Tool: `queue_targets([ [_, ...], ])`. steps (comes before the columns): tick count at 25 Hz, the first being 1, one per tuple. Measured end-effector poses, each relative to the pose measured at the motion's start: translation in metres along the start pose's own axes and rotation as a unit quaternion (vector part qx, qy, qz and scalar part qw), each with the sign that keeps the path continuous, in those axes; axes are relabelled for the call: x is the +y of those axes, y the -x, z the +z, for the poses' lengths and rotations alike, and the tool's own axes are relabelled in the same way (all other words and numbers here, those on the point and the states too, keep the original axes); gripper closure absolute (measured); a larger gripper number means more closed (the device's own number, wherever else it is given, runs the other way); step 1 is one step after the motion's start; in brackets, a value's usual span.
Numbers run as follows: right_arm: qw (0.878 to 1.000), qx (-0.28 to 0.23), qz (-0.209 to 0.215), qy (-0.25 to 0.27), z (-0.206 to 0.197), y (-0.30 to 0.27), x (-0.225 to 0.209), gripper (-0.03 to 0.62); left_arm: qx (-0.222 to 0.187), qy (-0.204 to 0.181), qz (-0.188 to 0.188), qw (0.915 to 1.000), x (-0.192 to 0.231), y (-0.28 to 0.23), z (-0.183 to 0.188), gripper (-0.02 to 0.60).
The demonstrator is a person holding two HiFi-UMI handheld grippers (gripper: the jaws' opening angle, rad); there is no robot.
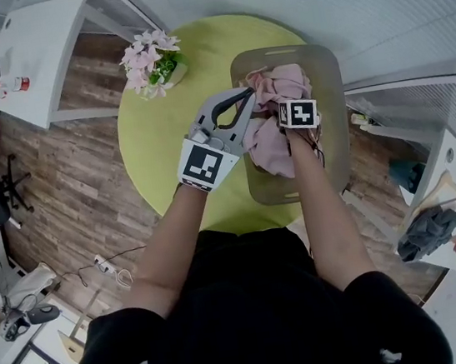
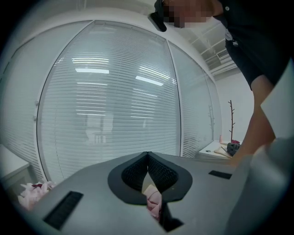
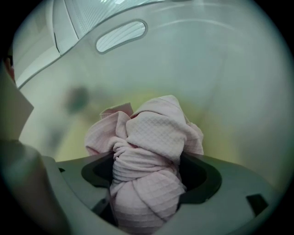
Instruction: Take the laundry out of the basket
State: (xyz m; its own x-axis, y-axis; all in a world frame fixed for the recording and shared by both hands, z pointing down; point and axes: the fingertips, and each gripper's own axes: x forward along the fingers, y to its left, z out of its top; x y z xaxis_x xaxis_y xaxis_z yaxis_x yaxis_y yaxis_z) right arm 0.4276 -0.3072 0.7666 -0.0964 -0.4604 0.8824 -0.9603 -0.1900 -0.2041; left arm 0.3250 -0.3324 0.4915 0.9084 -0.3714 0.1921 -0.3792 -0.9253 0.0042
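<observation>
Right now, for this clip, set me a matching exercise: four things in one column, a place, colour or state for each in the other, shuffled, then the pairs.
1 cloth
2 basket
3 flowers
4 table

A yellow-green, round
B bunched in the right gripper
C see-through grey, holding the cloth
D at the table's far edge, left of the basket

Pairs: 1-B, 2-C, 3-D, 4-A

Left gripper [image 2: 147,160], seemingly, and right gripper [image 3: 146,176] both clamp laundry [image 3: 158,131] in their jaws.
</observation>
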Motion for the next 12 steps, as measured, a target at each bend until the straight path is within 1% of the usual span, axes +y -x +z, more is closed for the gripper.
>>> queue_targets([
  [3,1.000,-0.011,0.007,0.013,0.002,0.017,0.010,0.168,-0.020,0.016,0.003,0.9997,-0.001,0.011,0.001,0.571],
  [8,0.998,-0.043,0.006,0.047,0.013,0.046,0.019,0.180,-0.009,0.006,-0.001,0.9999,-0.005,0.027,0.000,0.571],
  [12,0.995,-0.079,0.005,0.058,0.023,0.071,0.026,0.184,-0.018,0.002,-0.004,0.9998,-0.008,0.039,0.005,0.571],
])
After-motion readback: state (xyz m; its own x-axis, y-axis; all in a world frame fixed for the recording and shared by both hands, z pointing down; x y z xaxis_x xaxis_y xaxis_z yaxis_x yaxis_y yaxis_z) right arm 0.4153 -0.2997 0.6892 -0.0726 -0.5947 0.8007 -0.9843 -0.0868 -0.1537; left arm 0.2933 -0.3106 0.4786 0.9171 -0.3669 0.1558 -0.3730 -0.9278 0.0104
